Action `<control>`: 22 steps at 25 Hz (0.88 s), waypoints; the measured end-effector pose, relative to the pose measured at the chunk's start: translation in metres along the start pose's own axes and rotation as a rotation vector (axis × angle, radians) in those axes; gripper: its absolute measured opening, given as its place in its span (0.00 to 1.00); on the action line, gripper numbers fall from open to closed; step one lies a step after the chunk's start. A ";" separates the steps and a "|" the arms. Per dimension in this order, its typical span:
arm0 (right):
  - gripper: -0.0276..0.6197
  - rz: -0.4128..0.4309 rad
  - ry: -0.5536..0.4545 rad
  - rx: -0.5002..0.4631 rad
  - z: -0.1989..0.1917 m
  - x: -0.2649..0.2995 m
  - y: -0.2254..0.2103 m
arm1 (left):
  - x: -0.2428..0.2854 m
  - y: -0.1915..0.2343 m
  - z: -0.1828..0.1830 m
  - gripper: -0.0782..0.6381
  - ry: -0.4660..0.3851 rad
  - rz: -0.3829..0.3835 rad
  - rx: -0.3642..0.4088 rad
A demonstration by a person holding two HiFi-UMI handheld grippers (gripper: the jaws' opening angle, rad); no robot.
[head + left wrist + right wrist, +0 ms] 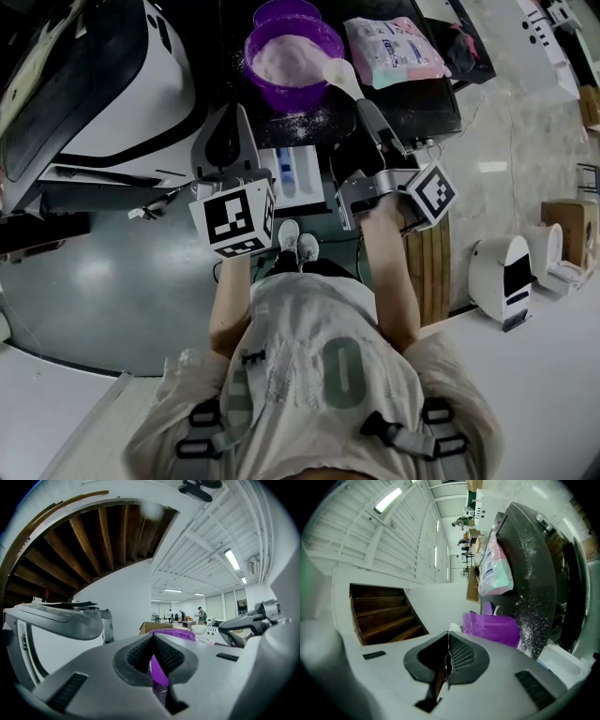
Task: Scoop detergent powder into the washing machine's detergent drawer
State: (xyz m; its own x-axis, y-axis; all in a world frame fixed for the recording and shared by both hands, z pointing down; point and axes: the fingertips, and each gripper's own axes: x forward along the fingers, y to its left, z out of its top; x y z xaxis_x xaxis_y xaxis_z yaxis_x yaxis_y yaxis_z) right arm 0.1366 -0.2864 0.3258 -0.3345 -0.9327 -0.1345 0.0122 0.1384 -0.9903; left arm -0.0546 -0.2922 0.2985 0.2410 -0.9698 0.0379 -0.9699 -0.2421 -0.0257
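A purple bowl [292,54] full of white detergent powder stands on the dark, powder-dusted washing machine top [422,94]. A white scoop [339,73] rests over the bowl's right rim, its handle pinched in my right gripper [362,101], which is shut on it; the thin white handle edge shows between the pads [448,637]. The open white detergent drawer [298,174] juts out below the bowl, between the two grippers. My left gripper [241,114] is shut and holds nothing, left of the drawer, pointing at the bowl [173,633].
A pink and teal detergent bag [394,52] lies right of the bowl. A second purple container [286,11] sits behind it. A large white and black machine [112,84] fills the left. A small white appliance [502,277] and a cardboard box [567,230] stand on the floor at right.
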 end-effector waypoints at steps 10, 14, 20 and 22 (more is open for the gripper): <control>0.06 -0.009 -0.123 0.030 0.002 -0.058 -0.010 | -0.049 -0.011 -0.013 0.14 -0.006 0.029 -0.036; 0.06 0.001 -0.145 0.024 0.003 -0.076 -0.012 | -0.058 -0.016 -0.016 0.14 -0.006 0.032 -0.039; 0.06 -0.007 -0.155 0.024 -0.001 -0.093 -0.018 | -0.063 -0.018 -0.013 0.14 -0.015 0.032 -0.029; 0.06 -0.009 -0.162 0.031 -0.001 -0.095 -0.019 | -0.064 -0.017 -0.011 0.14 -0.018 0.034 -0.026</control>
State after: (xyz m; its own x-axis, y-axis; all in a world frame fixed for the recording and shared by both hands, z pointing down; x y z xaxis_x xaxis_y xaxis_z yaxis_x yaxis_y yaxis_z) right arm 0.1676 -0.2001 0.3572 -0.1782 -0.9758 -0.1266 0.0395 0.1214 -0.9918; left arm -0.0542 -0.2258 0.3076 0.2081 -0.9779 0.0197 -0.9781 -0.2081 -0.0004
